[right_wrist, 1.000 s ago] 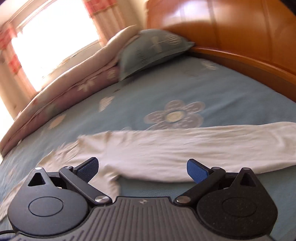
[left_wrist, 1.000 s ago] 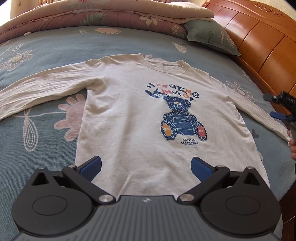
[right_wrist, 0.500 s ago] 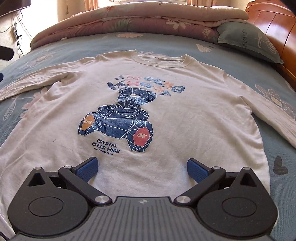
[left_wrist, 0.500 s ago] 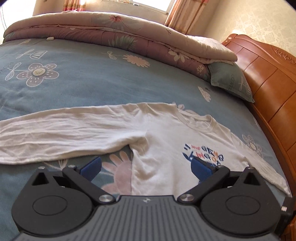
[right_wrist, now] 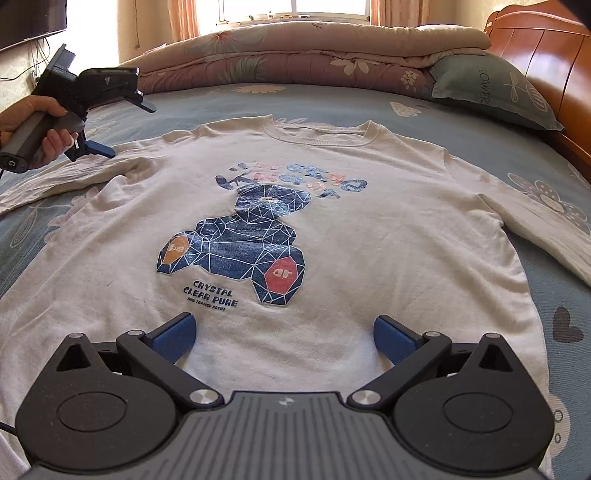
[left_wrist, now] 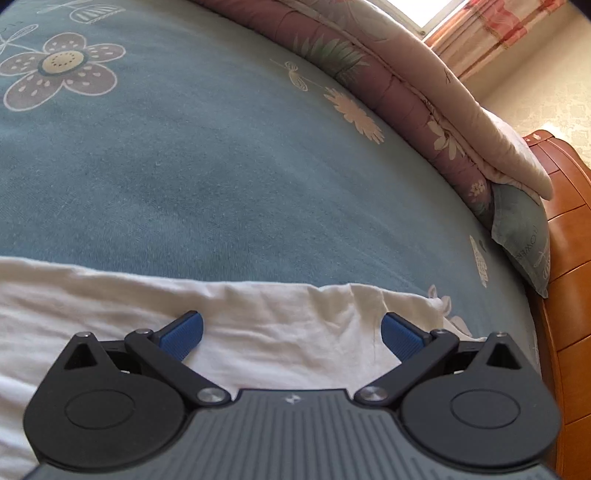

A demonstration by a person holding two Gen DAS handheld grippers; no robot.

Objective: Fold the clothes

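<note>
Since half a second ago the left tongs (left_wrist: 291,334) have swung over the shirt's left sleeve (left_wrist: 258,325), wide open and empty, ready to pinch it. Right tongs (right_wrist: 284,338), equally open and empty, hover above the shirt (right_wrist: 332,236), spread flat on the bed (right_wrist: 332,99); folding that sleeve inward looks next.

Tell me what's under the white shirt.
The shirt lies flat on the blue flowered bedsheet, which shows all around it. Whatever is directly beneath the fabric is covered, so it cannot be seen.

Bright window (right_wrist: 291,7) backlight, fisheye-warped edges
</note>
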